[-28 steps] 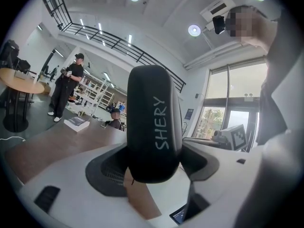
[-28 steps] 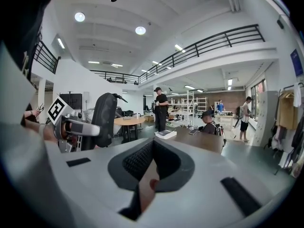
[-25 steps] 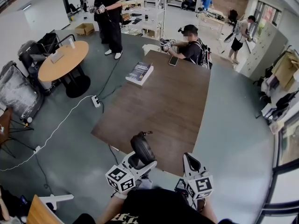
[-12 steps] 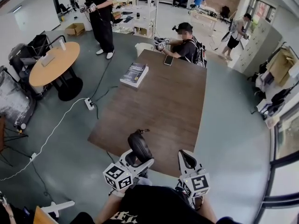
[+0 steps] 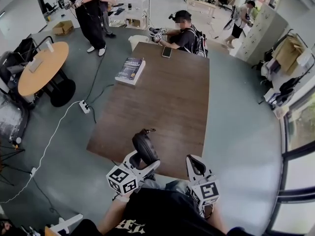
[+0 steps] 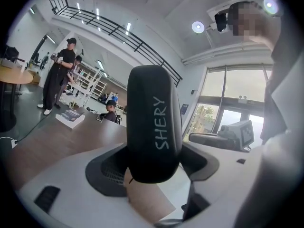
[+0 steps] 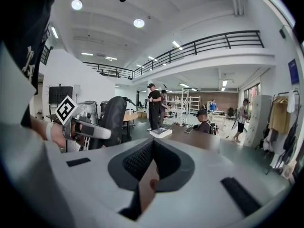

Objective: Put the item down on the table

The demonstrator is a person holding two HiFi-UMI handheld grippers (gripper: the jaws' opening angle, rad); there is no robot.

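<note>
A black oblong case (image 5: 144, 148) with white lettering stands upright in my left gripper (image 5: 142, 164), which is shut on its lower end. It hangs over the near edge of the long brown table (image 5: 170, 100). In the left gripper view the case (image 6: 153, 122) fills the middle, clamped between both pads. My right gripper (image 5: 195, 165) is a little to the right at the same edge, shut and holding nothing; its pads meet in the right gripper view (image 7: 151, 161). That view also shows the case (image 7: 113, 120) off to the left.
A thick book (image 5: 130, 70) lies at the table's far left and a phone (image 5: 167, 52) at the far end, where a seated person (image 5: 186, 33) holds grippers. A round wooden table (image 5: 37, 69), a power strip (image 5: 83, 107) with cables, and standing people (image 5: 88, 11) are on the left.
The view has slid forward over the table, so the book and far end sit lower in frame. Both grippers keep their places near the near edge, with the case still held.
</note>
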